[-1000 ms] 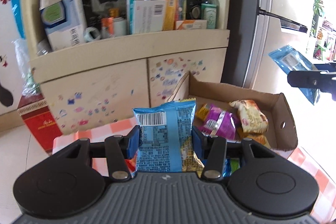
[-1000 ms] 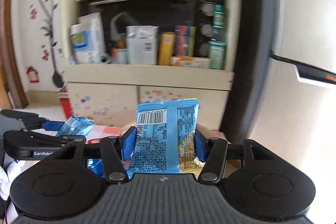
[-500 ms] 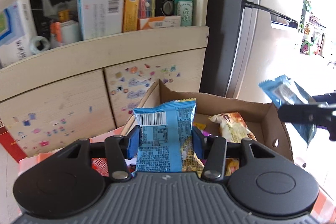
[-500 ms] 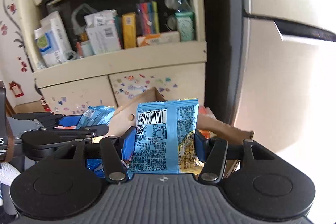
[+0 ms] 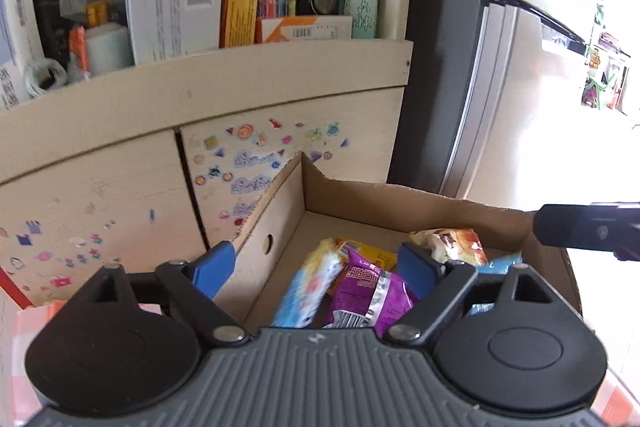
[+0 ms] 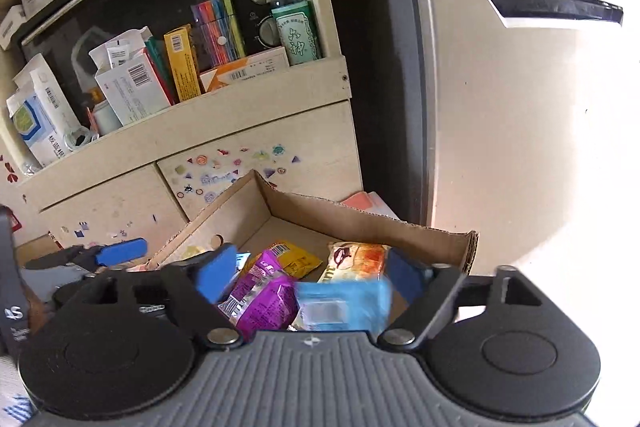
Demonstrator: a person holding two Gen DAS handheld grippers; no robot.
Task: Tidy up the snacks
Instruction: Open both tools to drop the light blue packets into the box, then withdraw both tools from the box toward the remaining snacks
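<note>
- Our left gripper point(image 5: 316, 269): ribbed grey body, two black round-lobed arms, silver pivot screws, blue padded fingers point(image 5: 212, 269).
- Our right gripper point(image 6: 310, 277) looks identical, its blue fingers point(image 6: 214, 277) rectangular.

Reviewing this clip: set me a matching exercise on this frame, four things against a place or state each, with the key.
Things:
1. left gripper
2. purple snack pack
3. green-labelled bottle
4. cardboard box

Place or state:
A. upright on the cabinet shelf, beside the black oven
B. open-topped, holding several snack packs
C. jaws open, nothing between them, above the box
D. lying inside the box among other packs

Pairs: 1-C, 2-D, 3-A, 4-B
</note>
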